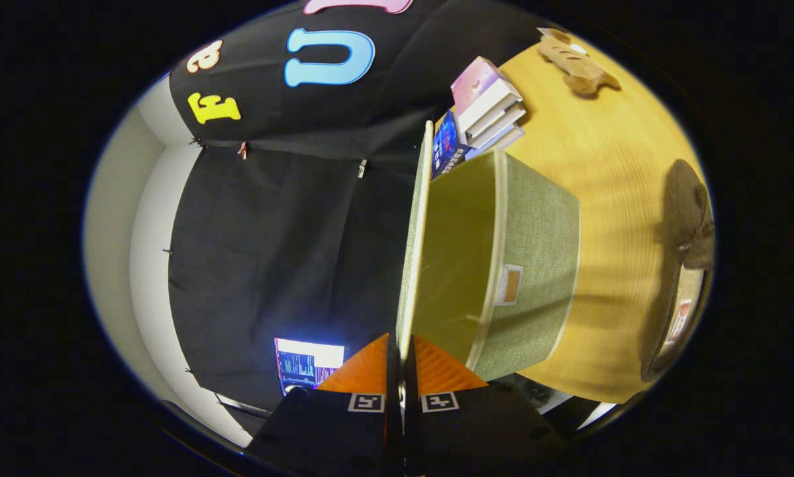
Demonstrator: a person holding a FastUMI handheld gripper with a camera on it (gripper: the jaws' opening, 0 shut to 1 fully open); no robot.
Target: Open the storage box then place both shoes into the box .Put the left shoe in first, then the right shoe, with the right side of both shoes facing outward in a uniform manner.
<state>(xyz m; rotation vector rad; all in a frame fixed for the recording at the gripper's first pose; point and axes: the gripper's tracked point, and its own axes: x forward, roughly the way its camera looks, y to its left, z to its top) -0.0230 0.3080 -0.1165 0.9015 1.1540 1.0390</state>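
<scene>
The whole scene is turned sideways in the gripper view. My gripper (400, 344) is shut on the free edge of the green storage box's lid (415, 252), which I see edge-on running straight ahead from between the fingers. The lid is swung up and away from the green fabric box (536, 265), whose pale interior shows and holds nothing. The box stands on the wooden table (608, 165). One brown shoe (689, 212) lies on the table beyond the box's front side. A second shoe (577, 63) lies farther off, past the books.
A stack of books (488, 109) sits on the table just behind the box's far end. A lit monitor (307, 363) shows beside the fingers, against the black cloth wall (271, 232). A white wall panel (115, 225) lies beyond the cloth.
</scene>
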